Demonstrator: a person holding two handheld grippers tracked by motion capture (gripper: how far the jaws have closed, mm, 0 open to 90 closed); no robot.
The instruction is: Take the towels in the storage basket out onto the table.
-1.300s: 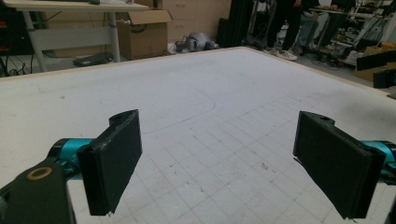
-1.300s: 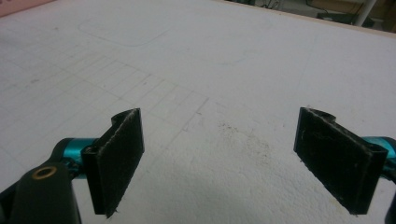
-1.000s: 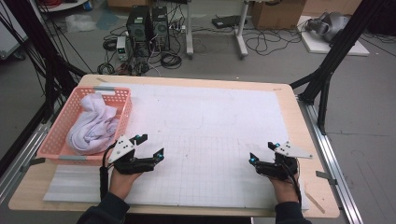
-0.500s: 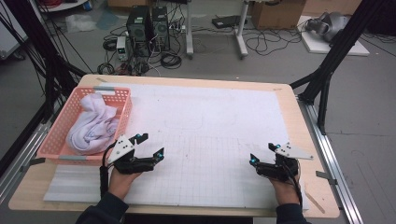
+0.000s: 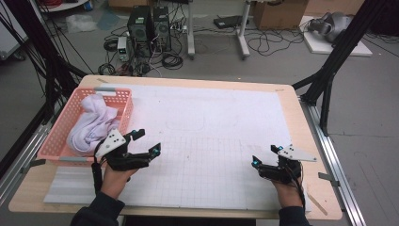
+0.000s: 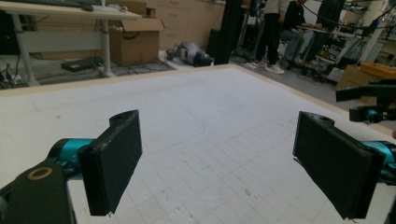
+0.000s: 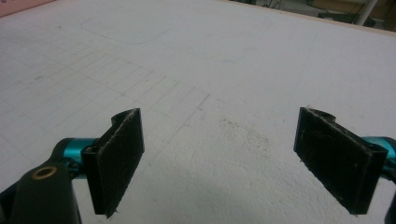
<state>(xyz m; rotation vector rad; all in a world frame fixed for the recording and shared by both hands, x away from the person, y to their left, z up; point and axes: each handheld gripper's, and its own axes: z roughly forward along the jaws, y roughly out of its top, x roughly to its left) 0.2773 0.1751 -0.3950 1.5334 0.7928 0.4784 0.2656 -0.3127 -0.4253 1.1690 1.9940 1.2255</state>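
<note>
Pink plastic is what we meet first: a basket (image 5: 61,123) sits at the left edge of the table (image 5: 287,101), with a bundle of white cloth (image 5: 91,126) heaped inside it. Just right of the basket's near corner we see the left gripper (image 5: 147,141), held over the white gridded mat (image 5: 211,122), its jaws spread wide with nothing between them; in the left gripper view the two black pads (image 6: 114,163) stand well apart over bare mat. The cloth lies near this gripper but apart from it. Moving right across the open mat, we come to the right gripper (image 5: 264,155) near the table's front right corner, jaws likewise spread and empty, its pads (image 7: 119,156) hanging above the mat in the right gripper view.
</note>
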